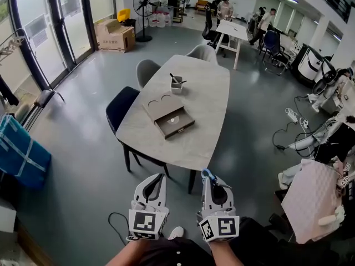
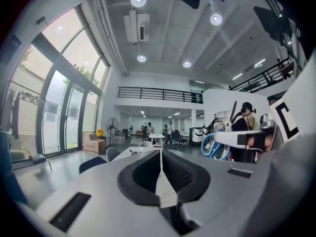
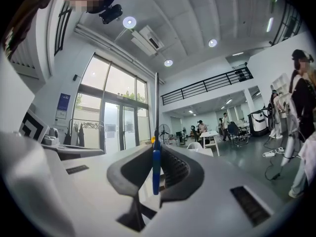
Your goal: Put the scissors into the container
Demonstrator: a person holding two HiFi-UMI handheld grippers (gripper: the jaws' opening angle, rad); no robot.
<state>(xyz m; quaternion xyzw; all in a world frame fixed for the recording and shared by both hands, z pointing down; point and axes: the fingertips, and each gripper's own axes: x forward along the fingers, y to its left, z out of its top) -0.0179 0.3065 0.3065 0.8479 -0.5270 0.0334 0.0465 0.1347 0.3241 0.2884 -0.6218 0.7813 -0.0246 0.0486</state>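
Note:
A pair of scissors with a blue handle (image 1: pixel 206 173) is gripped in my right gripper (image 1: pixel 211 177), low in the head view and short of the table's near end. In the right gripper view the jaws are shut on the blue handle (image 3: pixel 156 169) and the thin blade (image 3: pixel 156 107) points straight up. My left gripper (image 1: pixel 160 177) hangs beside it, jaws shut with nothing between them (image 2: pixel 160 168). The small white container (image 1: pixel 177 85), with dark items sticking out, stands far off on the grey table (image 1: pixel 208 110).
A flat brown box with an open drawer (image 1: pixel 170 116) lies mid-table. Chairs (image 1: pixel 121 107) line the table's left side. A cable (image 1: pixel 113 221) lies on the floor by my feet, and a pink-covered object (image 1: pixel 313 198) stands at the right. People stand by a far table (image 1: pixel 233 29).

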